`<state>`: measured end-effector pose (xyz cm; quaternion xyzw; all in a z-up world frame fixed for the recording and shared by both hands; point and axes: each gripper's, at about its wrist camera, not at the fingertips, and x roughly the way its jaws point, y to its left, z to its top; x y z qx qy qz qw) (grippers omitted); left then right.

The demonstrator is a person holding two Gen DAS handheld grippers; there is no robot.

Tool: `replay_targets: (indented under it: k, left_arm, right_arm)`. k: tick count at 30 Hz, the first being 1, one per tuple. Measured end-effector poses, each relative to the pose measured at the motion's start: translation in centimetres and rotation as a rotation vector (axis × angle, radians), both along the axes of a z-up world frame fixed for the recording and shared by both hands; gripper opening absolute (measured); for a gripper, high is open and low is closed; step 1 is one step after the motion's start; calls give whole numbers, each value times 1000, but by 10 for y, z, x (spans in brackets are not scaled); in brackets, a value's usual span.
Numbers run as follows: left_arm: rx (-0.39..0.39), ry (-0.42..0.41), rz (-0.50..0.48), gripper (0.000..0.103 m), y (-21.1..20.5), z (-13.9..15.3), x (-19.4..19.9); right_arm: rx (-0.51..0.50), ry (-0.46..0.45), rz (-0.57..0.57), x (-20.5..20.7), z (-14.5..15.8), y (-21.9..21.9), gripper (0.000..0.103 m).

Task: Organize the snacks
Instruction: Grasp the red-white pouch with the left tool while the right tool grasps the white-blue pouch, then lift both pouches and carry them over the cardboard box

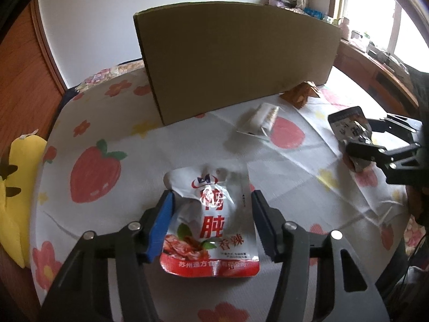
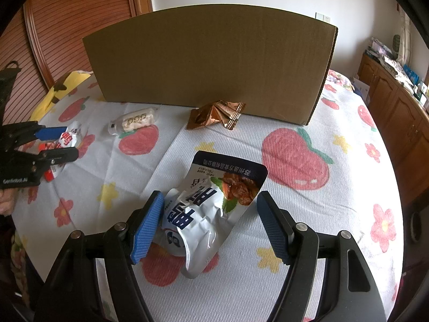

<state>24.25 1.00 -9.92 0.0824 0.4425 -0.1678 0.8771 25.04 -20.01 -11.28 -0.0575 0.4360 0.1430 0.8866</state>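
Note:
A red-and-white snack pouch lies on the strawberry-print cloth between the open fingers of my left gripper; the left pad touches its crumpled edge. A navy-and-white snack pouch lies between the open fingers of my right gripper. In the left wrist view the right gripper straddles the navy pouch. In the right wrist view the left gripper straddles the red pouch. A tall cardboard box stands behind; its inside is hidden.
A small white snack packet and a crumpled brown wrapper lie in front of the box. A yellow plush toy sits at the cloth's left edge. A wooden door is left, cabinets with clutter right.

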Motion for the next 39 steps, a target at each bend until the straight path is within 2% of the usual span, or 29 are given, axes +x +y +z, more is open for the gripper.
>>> replay_targets:
  k: [3,14,25,26,29,30,31,33,39]
  left_arm:
    - [-37,-13,-4,58,2,3,-9]
    - [-82,-124,-13,58,-9,33,-34]
    - [-136,-157,-28,58,-19,43,-45]
    - [-139,-157,-30,58,-20,42,-46]
    - [-144,-157,-30,58,-21,41,-48]
    - [-147,-156,-29,58,-21,41,-49]
    - [-151,-155,-27,58,-20,40,-49]
    - [-158,-151,-24,58,-20,39,-49]
    - [-169,-149,-19,58,-18,37,-49]
  right_arm:
    - [0,0,0,0,0,0,73]
    - [-1,1,1,0,0,0,73]
    - [-11,0,2,-1,-2,0,73]
    - [-13,-2,3,-2,-2,1,72]
    - [-25,-16,36,-4,0,7,56]
    - [-33,-22,47,-6,1,10,48]
    - [-52,-30,51,-8,2,13,45]
    - [-66,-34,51,-9,2,15,43]
    - [-21,-37,51,-12,10,10,36]
